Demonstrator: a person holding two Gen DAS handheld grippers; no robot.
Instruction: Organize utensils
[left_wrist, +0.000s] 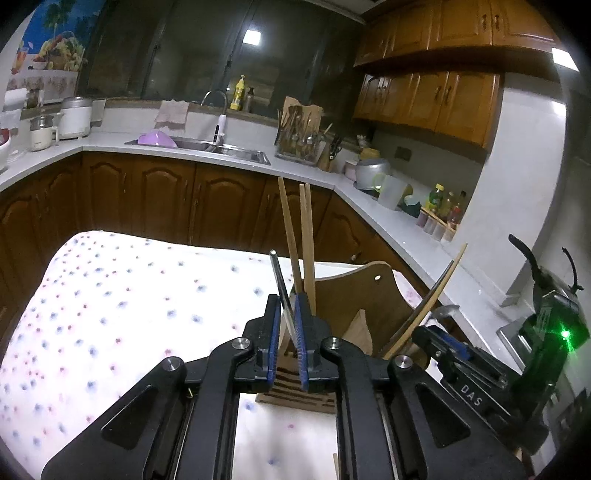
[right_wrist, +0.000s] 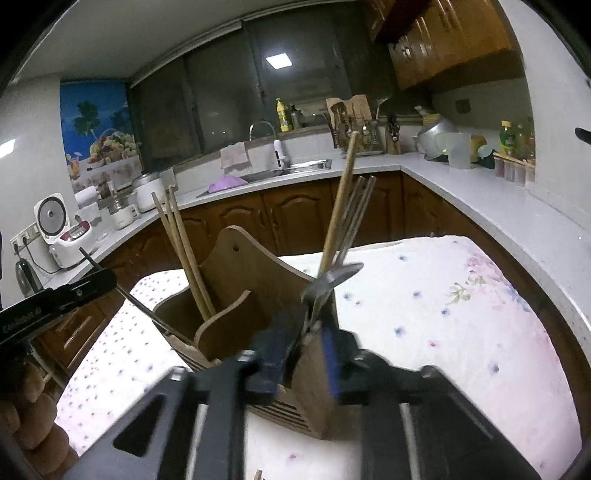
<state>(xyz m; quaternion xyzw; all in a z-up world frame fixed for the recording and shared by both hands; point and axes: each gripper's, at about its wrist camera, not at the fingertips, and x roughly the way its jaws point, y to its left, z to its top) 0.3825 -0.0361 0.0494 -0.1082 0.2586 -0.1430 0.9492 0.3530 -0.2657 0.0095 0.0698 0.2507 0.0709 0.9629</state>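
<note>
Two black grippers with blue ribbed pads work at a wooden utensil holder (left_wrist: 373, 306), a curved-backed caddy with a round hanging hole, slatted base and scooped dividers. It stands on a table under a white cloth (left_wrist: 122, 295) dotted with small blue and pink flowers. Left gripper (left_wrist: 289, 314): pads nearly together with a thin, flat metal utensil handle (left_wrist: 277, 277) between them, slanting up to the far left; whether they press it cannot be told. Pale wooden chopsticks (left_wrist: 301, 236) stand upright in the holder's left compartment just beyond. Right gripper (right_wrist: 310, 332), blurred: jaws parted around a shiny metal spoon (right_wrist: 332, 278) at the holder's right compartment, where a wooden stick and slim metal rods (right_wrist: 356, 210) lean up to the right. Behind the table, a white counter on brown panelled cabinets.
</note>
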